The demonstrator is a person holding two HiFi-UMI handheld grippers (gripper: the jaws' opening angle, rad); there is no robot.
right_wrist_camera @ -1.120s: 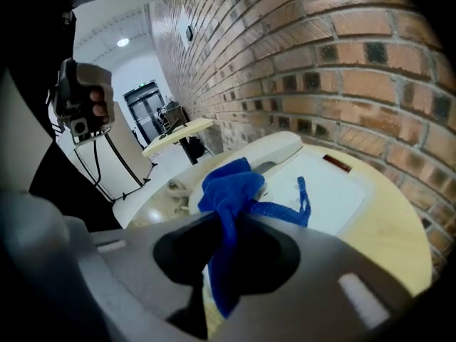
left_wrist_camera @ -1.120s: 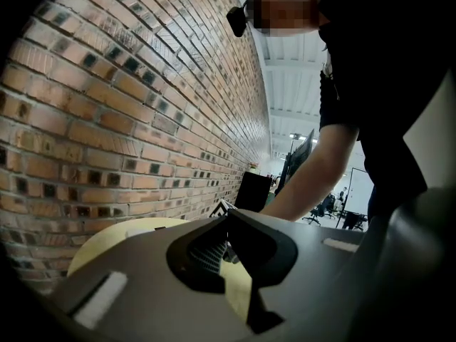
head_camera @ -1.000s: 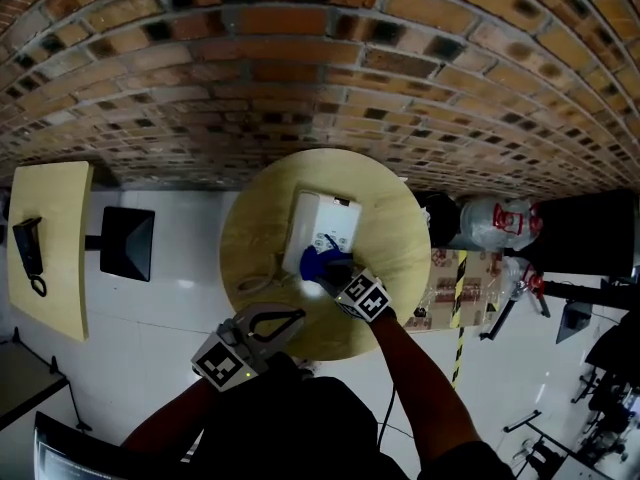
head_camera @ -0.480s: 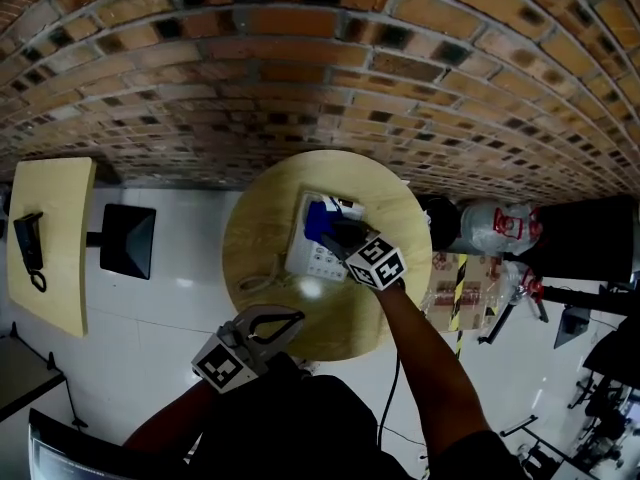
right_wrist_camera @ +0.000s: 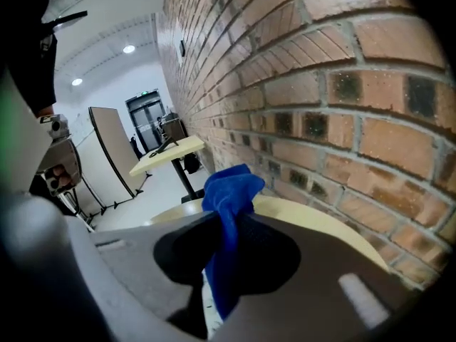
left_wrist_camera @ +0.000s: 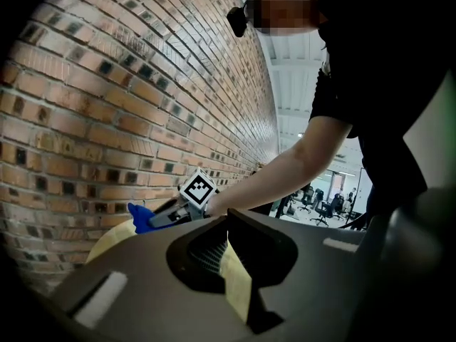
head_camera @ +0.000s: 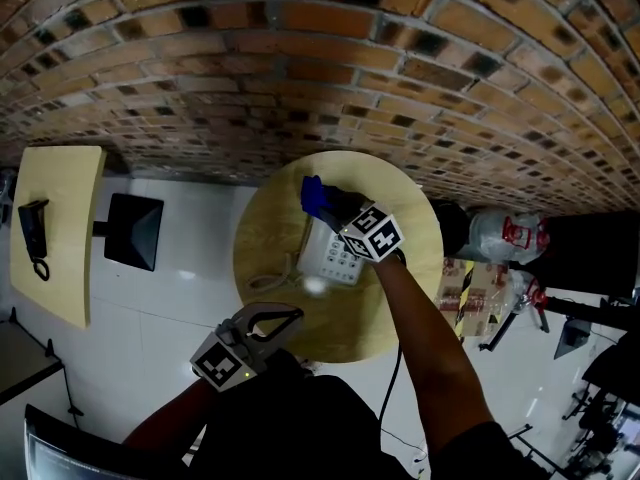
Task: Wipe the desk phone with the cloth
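Note:
A white desk phone (head_camera: pixel 333 255) lies on the round wooden table (head_camera: pixel 400 298). My right gripper (head_camera: pixel 326 206) is shut on a blue cloth (head_camera: pixel 312 195) and holds it at the phone's far end, close to the brick wall. In the right gripper view the cloth (right_wrist_camera: pixel 228 191) hangs bunched between the jaws, with the table's rim (right_wrist_camera: pixel 313 226) behind it. My left gripper (head_camera: pixel 285 318) hovers at the table's near edge, next to my body, jaws together and nothing in them. Its own view shows the right gripper (left_wrist_camera: pixel 171 212) and the cloth (left_wrist_camera: pixel 140 218).
The brick wall (head_camera: pixel 300 68) runs right behind the table. The phone's coiled cord (head_camera: pixel 268 280) lies left of the phone. A rectangular table (head_camera: pixel 60 228) with a black handset (head_camera: pixel 32 233) stands at the left, beside a black square base (head_camera: pixel 133 230). Bags and boxes (head_camera: pixel 495 238) sit at the right.
My right gripper has carried the cloth from the phone's near end across it to the far end by the wall. The left gripper has stayed put.

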